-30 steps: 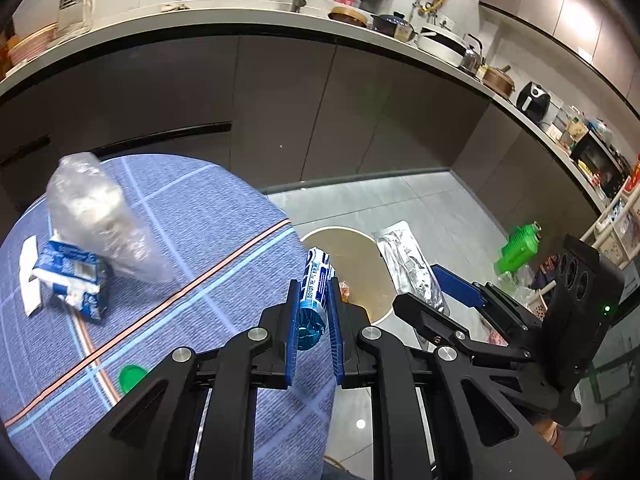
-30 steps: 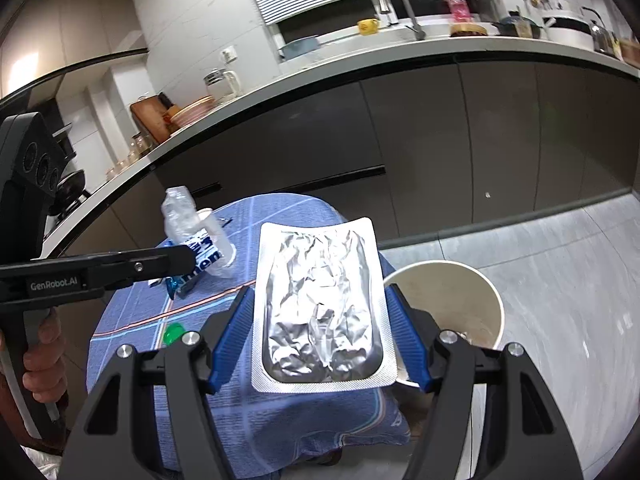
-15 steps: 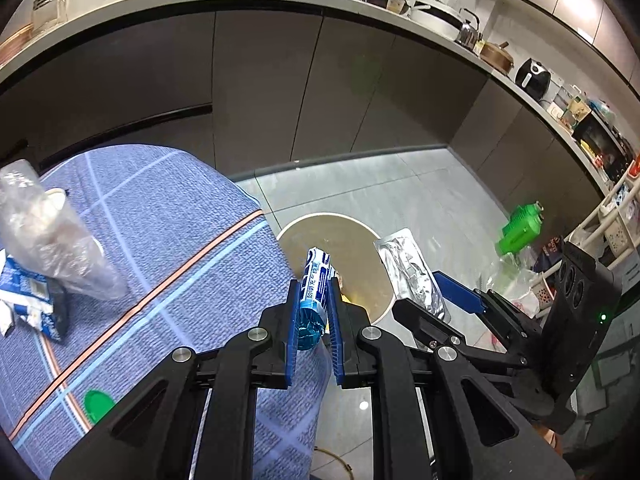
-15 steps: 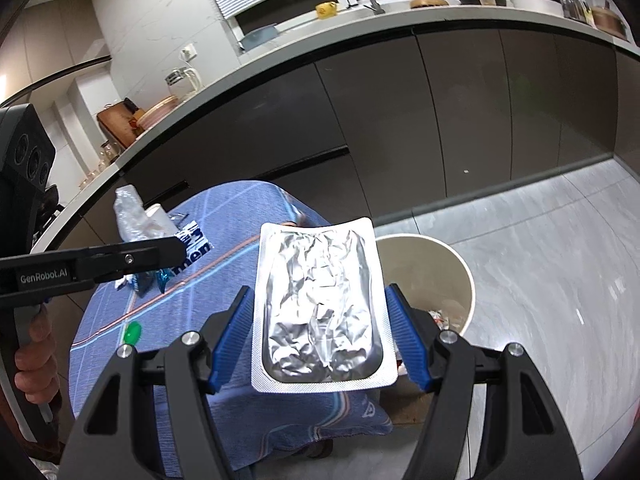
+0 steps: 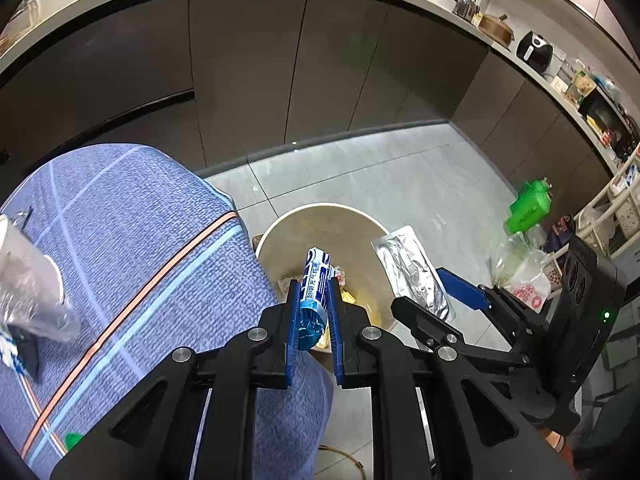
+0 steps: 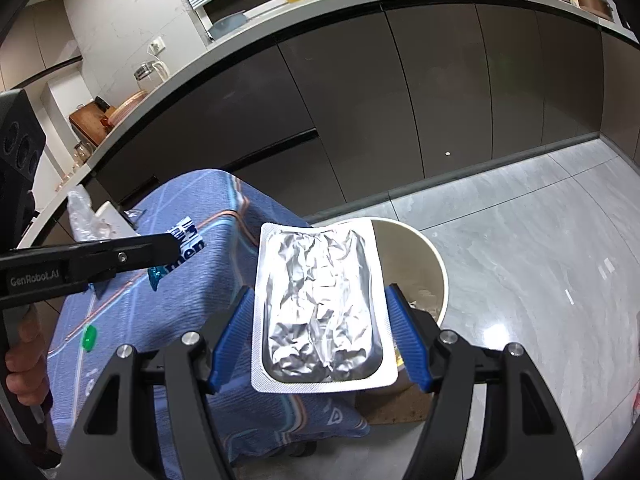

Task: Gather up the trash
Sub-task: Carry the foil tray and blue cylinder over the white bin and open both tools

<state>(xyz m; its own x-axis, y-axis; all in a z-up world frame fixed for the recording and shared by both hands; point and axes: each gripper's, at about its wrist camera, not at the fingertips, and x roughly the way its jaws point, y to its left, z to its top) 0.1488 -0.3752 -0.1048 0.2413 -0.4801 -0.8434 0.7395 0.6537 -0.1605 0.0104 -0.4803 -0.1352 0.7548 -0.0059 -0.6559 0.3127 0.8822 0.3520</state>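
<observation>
Open grey floor [image 6: 520,240] spreads past the cloth-covered surface [image 5: 132,240], whose edge stands just beside my bin [image 5: 280,232]. My right hand-held gripper [image 6: 320,332] holds the foil pouch [image 6: 320,304] wide, lengthwise, over the rim. My left hand-held gripper [image 5: 314,316] pinches the blue wrapper [image 5: 316,280] narrowly, pointing into the bin.

"GenRobot.AI" in grey on the left gripper [image 6: 170,246] arm, wrapper [image 6: 188,242] lettering cut off — "men"
</observation>
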